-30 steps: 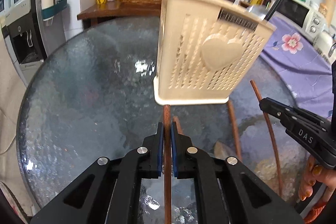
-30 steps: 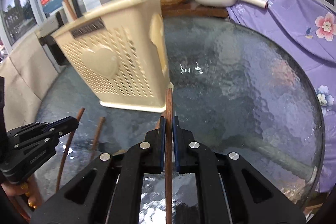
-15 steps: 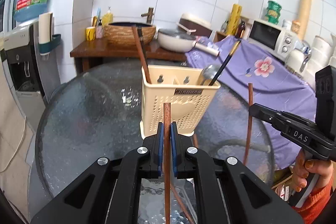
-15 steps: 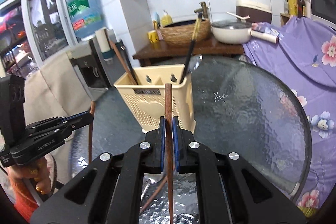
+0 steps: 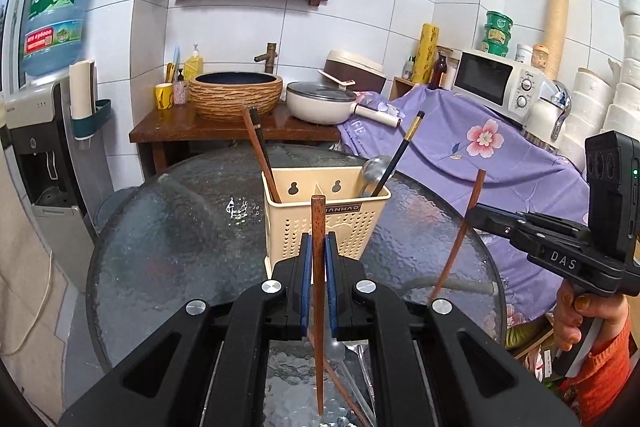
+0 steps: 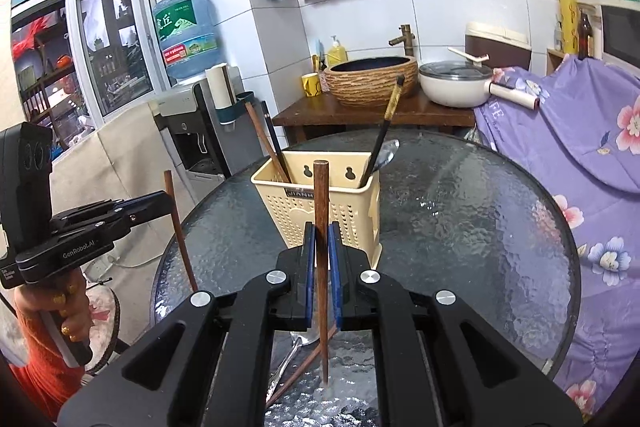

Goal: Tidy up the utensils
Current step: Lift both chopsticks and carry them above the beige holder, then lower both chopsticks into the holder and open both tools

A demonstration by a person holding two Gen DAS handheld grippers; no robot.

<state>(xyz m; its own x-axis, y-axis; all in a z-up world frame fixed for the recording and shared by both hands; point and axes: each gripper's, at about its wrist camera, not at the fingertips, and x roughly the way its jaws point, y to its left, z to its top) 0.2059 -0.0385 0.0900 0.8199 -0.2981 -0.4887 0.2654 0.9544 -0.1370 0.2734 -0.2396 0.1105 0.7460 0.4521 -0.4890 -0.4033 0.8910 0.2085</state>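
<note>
Left gripper [image 5: 316,259] pinches 1 brown wooden chopstick [image 5: 318,291] between blue pads, stick near upright, lower tip close to the glass table [image 5: 168,247]; contact unclear. Right gripper [image 6: 322,251] likewise clamps a 2nd wooden chopstick [image 6: 321,235], upright, tip near the glass. Both held just in front of the cream utensil holder [image 5: 324,223], not yet above it. Holder has 2 compartments: left holds a brown and a dark stick, right holds a black chopstick [image 5: 394,157] and a metal spoon [image 5: 374,171]. 1 more chopstick and a spoon [image 6: 294,347] lie on the glass under the grippers. To do this well: lift each stick clear of the rim, keep it vertical, aim for the left compartment with the matching brown stick, lower before releasing. Risk: tips catching the rim or nudging the light holder.
</note>
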